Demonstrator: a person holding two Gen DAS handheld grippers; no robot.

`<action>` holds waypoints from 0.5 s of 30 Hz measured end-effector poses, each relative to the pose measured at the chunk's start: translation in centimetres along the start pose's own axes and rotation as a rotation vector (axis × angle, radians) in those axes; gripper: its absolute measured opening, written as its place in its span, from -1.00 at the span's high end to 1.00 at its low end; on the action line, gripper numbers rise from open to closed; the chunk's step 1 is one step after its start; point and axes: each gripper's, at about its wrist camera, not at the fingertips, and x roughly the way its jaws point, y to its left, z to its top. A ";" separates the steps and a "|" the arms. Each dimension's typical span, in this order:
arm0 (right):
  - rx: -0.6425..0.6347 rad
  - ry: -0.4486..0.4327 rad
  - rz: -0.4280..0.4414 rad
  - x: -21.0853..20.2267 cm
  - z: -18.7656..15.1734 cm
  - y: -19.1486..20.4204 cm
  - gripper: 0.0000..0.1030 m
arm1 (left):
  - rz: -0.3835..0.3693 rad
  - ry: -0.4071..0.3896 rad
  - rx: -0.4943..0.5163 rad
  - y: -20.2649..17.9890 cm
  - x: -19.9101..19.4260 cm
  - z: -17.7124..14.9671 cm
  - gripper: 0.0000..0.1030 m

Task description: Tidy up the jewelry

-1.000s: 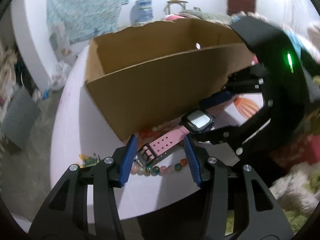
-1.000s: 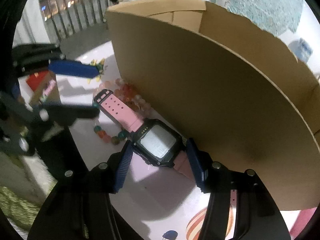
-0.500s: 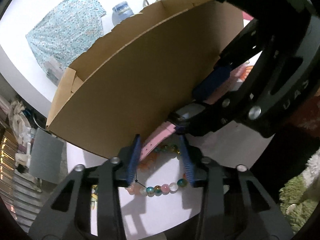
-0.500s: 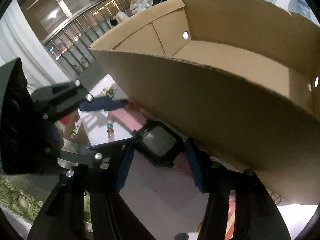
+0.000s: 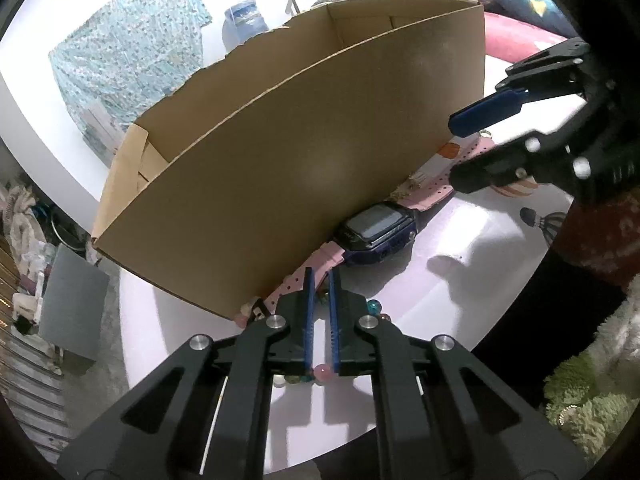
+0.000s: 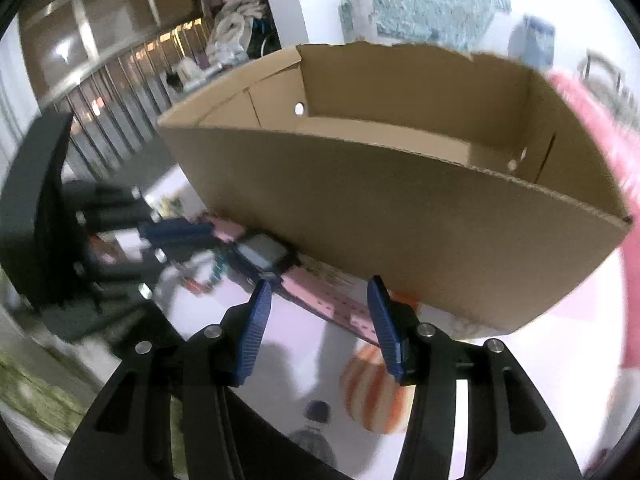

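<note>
A pink-strapped watch (image 5: 378,228) with a dark square face lies on the white table (image 5: 472,280), against the front wall of the cardboard box (image 5: 300,160). A bracelet of coloured beads (image 5: 372,305) lies under its strap end. My left gripper (image 5: 320,278) is closing its jaws down on the bracelet, with beads in the narrow gap between the pads. My right gripper (image 6: 319,284) is open and hangs above the far strap (image 6: 320,304) without touching it. The watch face (image 6: 262,252) lies to its left. The right gripper (image 5: 456,152) also shows at the right of the left wrist view.
The open-topped box (image 6: 400,220) takes up the back of the table and looks empty inside. A balloon print (image 6: 372,396) marks the tabletop near the front edge. Green fluffy carpet (image 5: 592,420) lies below the table's edge. A blue water jug (image 5: 244,24) stands behind.
My left jaws have closed from wide apart to a narrow gap over the beads. My right gripper has drawn back from the watch face to the strap, leaving the watch on the table.
</note>
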 end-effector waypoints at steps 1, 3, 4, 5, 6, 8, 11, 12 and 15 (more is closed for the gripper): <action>-0.044 0.005 -0.027 0.3 0.0 0.7 0.05 | -0.004 0.001 -0.001 0.0 0.0 -0.1 0.89; -0.110 0.019 -0.063 1.1 -0.1 1.6 0.07 | -0.004 -0.002 0.000 -0.1 0.0 -0.2 0.89; -0.135 0.027 -0.076 1.4 -0.2 1.9 0.14 | -0.003 -0.003 -0.004 0.0 0.0 -0.1 0.89; -0.165 0.042 -0.085 1.9 -0.3 2.3 0.16 | -0.002 -0.004 -0.008 0.0 0.1 0.0 0.89; -0.195 0.053 -0.100 2.4 -0.4 2.8 0.23 | -0.001 -0.007 -0.012 0.1 0.0 0.1 0.89; -0.228 0.063 -0.128 3.0 -0.4 3.4 0.29 | 0.006 -0.018 -0.027 0.3 -0.2 0.3 1.00; -0.239 0.074 -0.150 3.6 -0.3 4.0 0.39 | -0.004 -0.024 -0.052 1.1 -0.1 0.5 1.00; -0.239 0.078 -0.152 3.9 -0.4 4.0 0.49 | -0.006 -0.024 -0.057 1.2 -0.1 0.5 1.00; -0.228 0.082 -0.157 3.7 -0.6 4.1 0.52 | -0.012 -0.015 -0.058 1.3 0.0 0.5 1.00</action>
